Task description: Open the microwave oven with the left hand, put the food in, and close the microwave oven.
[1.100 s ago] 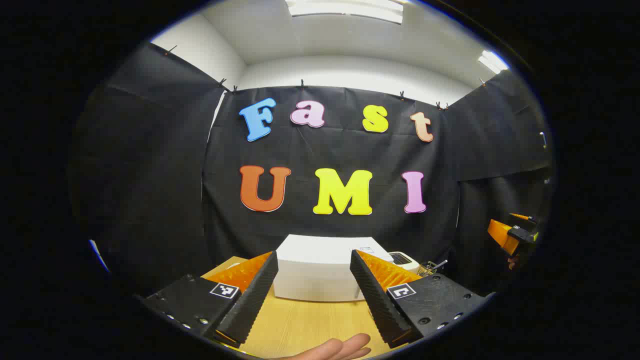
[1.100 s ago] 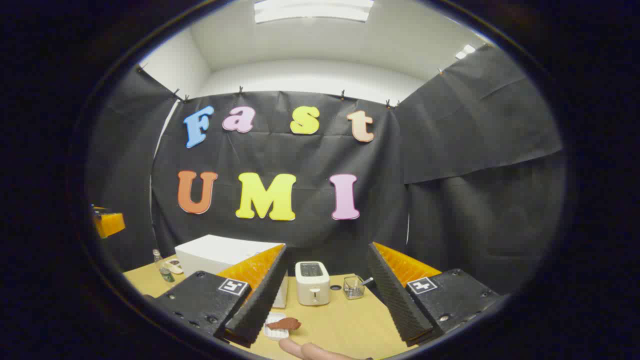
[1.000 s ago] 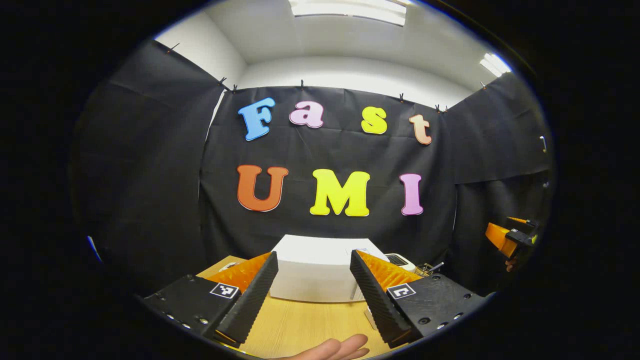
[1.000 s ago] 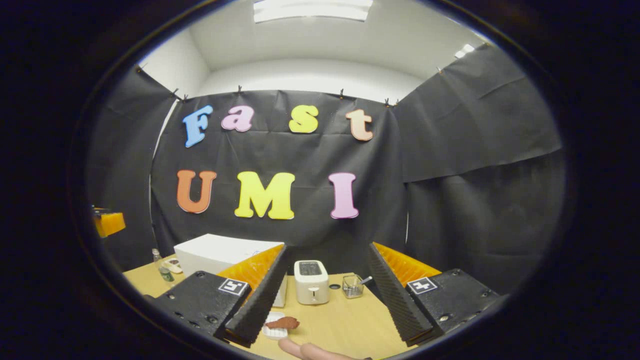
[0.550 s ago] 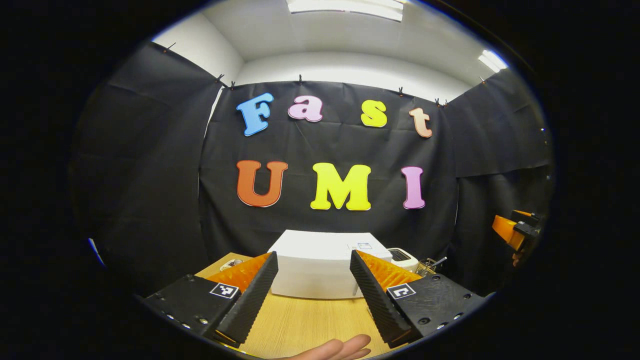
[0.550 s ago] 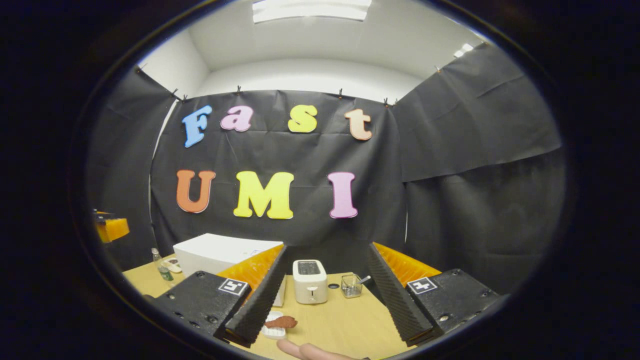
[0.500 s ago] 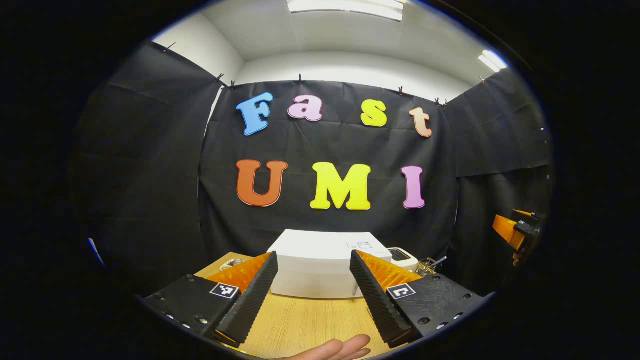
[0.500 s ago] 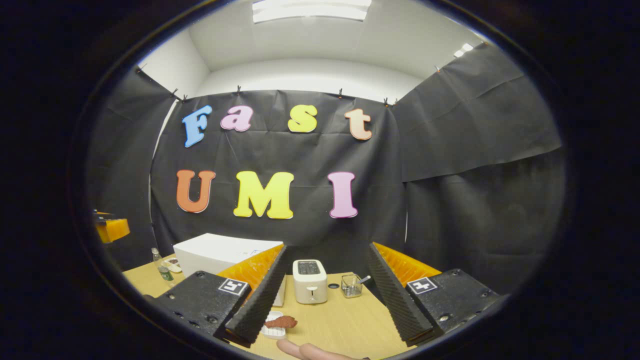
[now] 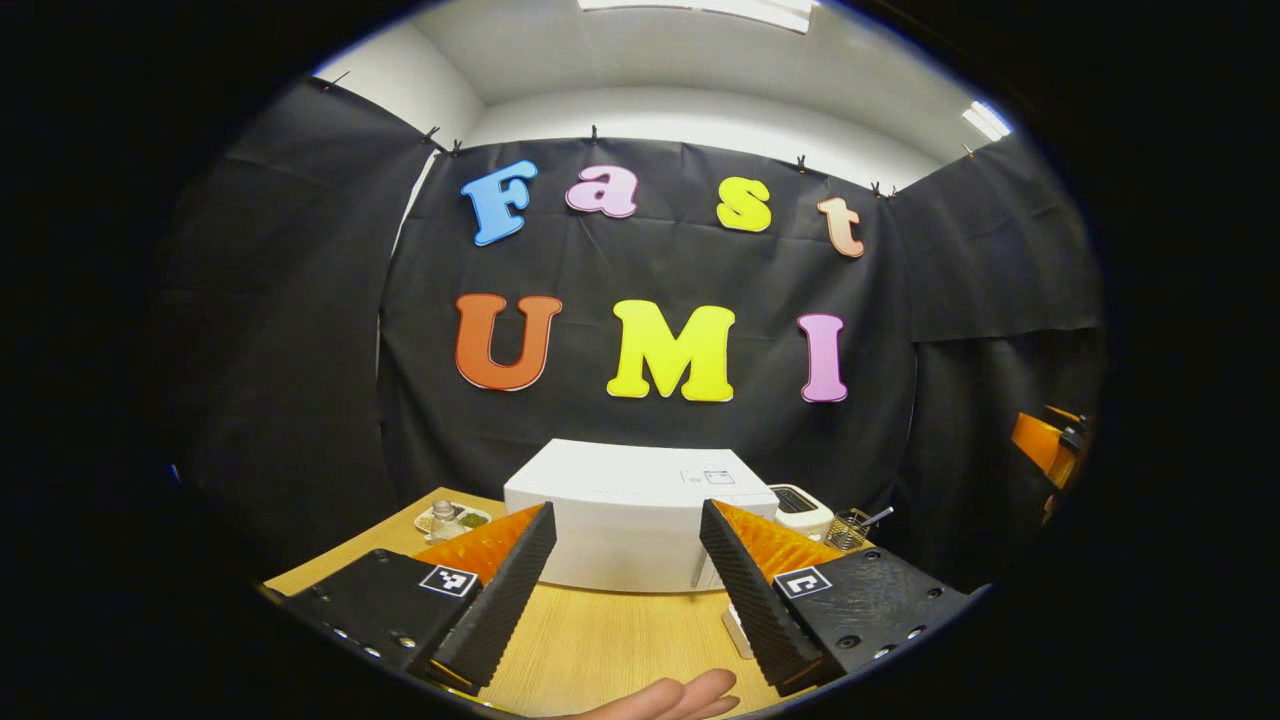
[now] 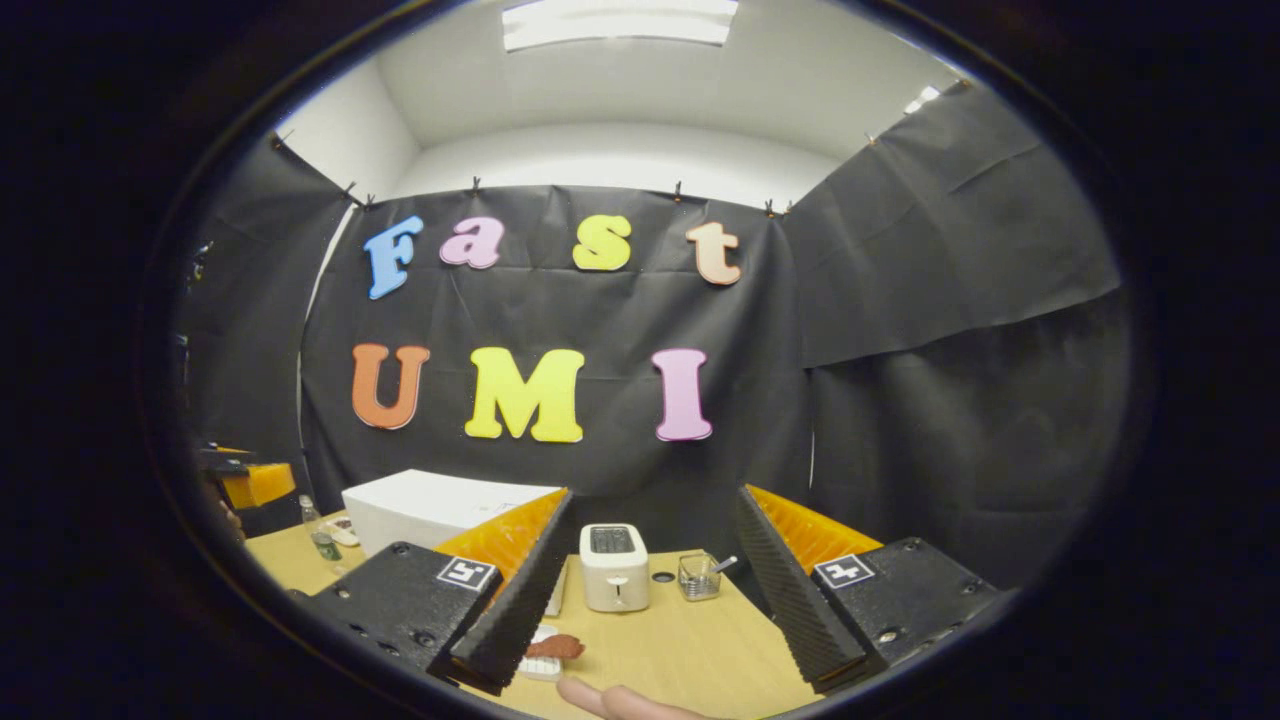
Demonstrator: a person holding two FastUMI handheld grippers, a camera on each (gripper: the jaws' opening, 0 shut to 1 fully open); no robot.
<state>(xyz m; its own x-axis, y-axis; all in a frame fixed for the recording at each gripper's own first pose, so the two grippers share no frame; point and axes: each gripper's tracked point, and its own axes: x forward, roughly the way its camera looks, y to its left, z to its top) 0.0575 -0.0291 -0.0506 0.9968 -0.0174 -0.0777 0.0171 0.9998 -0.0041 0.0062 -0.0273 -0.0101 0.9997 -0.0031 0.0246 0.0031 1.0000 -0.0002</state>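
Observation:
The white microwave oven (image 9: 630,510) stands at the back of the wooden table (image 9: 600,650), its door closed. My left gripper (image 9: 622,600) hangs open in front of it, some way off, nothing between its fingers. In the right gripper view the microwave oven (image 10: 430,510) sits at the left. A brown piece of food (image 10: 556,647) lies on a small white plate (image 10: 540,668) on the table, just ahead of my open right gripper (image 10: 650,605). The right gripper (image 9: 1045,450) shows far right in the left gripper view; the left gripper (image 10: 245,480) shows far left in the right gripper view.
A white toaster (image 10: 613,568) and a wire basket with a utensil (image 10: 698,577) stand right of the microwave. A small bottle (image 10: 318,535) and a tray of small items (image 9: 452,517) sit at its left. A hand (image 9: 670,697) shows at the bottom edge.
The left gripper has moved forward and tipped down, so the microwave looks larger and the tray at its left has come into sight. The right gripper has barely moved.

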